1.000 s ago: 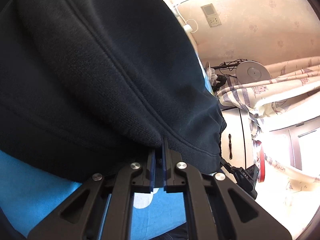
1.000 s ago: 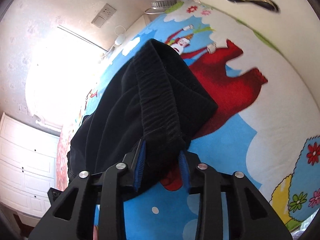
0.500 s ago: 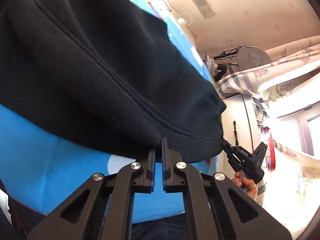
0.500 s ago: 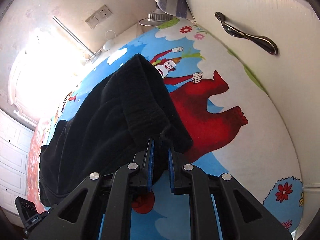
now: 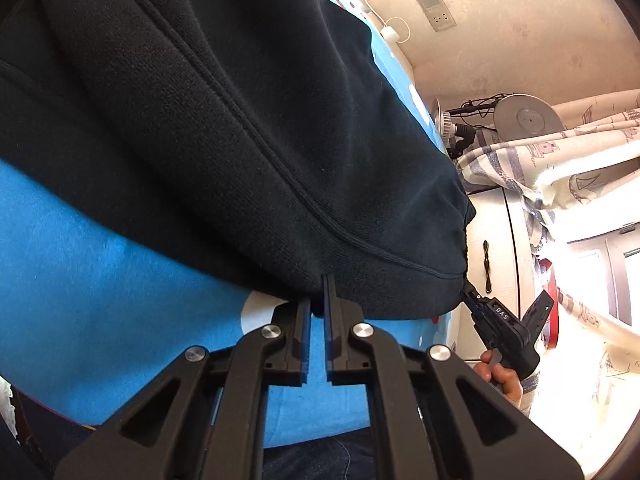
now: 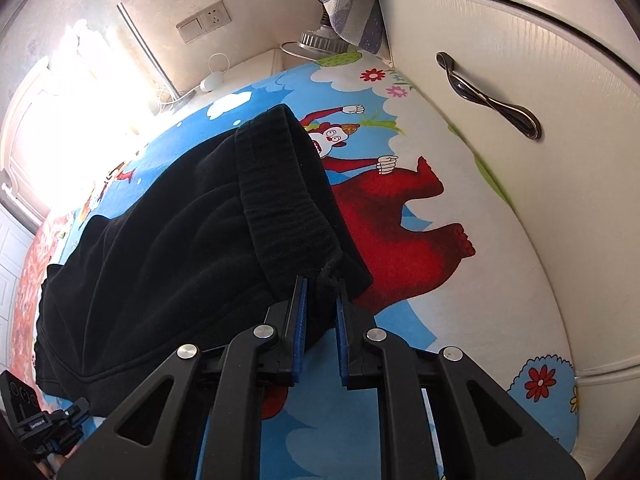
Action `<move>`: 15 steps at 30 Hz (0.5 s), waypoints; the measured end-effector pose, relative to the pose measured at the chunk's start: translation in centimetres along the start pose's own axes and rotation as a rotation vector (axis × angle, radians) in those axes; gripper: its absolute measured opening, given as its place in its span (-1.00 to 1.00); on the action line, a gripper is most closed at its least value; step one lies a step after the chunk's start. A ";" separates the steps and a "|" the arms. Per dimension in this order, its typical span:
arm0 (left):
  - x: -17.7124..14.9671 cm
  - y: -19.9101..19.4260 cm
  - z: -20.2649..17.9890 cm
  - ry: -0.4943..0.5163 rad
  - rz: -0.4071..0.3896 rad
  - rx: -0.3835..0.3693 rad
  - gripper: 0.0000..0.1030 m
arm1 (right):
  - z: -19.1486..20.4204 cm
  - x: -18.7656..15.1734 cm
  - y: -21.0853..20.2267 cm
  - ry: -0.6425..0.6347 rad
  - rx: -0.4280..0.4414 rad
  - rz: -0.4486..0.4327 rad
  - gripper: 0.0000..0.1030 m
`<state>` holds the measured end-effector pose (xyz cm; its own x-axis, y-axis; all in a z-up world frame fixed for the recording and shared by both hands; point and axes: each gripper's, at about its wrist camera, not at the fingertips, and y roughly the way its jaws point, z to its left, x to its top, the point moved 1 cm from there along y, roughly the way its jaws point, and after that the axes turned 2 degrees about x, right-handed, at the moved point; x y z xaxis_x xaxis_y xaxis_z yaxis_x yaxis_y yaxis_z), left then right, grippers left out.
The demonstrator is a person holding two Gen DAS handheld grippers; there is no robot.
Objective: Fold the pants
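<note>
Gripping black pants (image 5: 248, 128) (both tongs)

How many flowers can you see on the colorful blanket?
4 clear ones, all in the right wrist view: a red flower and a pink flower at the far end near the cupboard, a big red flower near the bottom right corner, and a yellow flower at the edge, partly cut off. The black pants may hide more.

We see strong daylight from a window (image 6: 60, 120), blown out to white glare. The pants (image 5: 200, 120) read near-black with little detail. Both fisheye views bend hard at the edges, with dark corners.
</note>
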<state>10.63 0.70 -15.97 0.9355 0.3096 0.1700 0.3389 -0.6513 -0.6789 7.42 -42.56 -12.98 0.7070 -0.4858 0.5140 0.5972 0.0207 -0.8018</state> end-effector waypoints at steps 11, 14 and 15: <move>9.1 -14.3 8.3 -0.201 -0.436 -0.009 -0.21 | 0.6 -0.2 0.4 -0.053 -0.060 -0.017 -0.74; 13.0 -18.3 14.4 -0.342 -0.587 0.046 -0.21 | 0.8 -0.2 0.4 -0.062 -0.068 -0.017 -0.74; 14.1 -19.1 16.1 -0.378 -0.612 0.056 -0.21 | 0.7 -0.1 0.4 -0.065 -0.067 -0.015 -0.74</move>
<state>15.77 28.64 -12.10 0.4777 0.8327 0.2800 0.7762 -0.2508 -0.5785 7.85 -41.83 -13.14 0.7226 -0.4274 0.5433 0.5829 -0.0457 -0.8113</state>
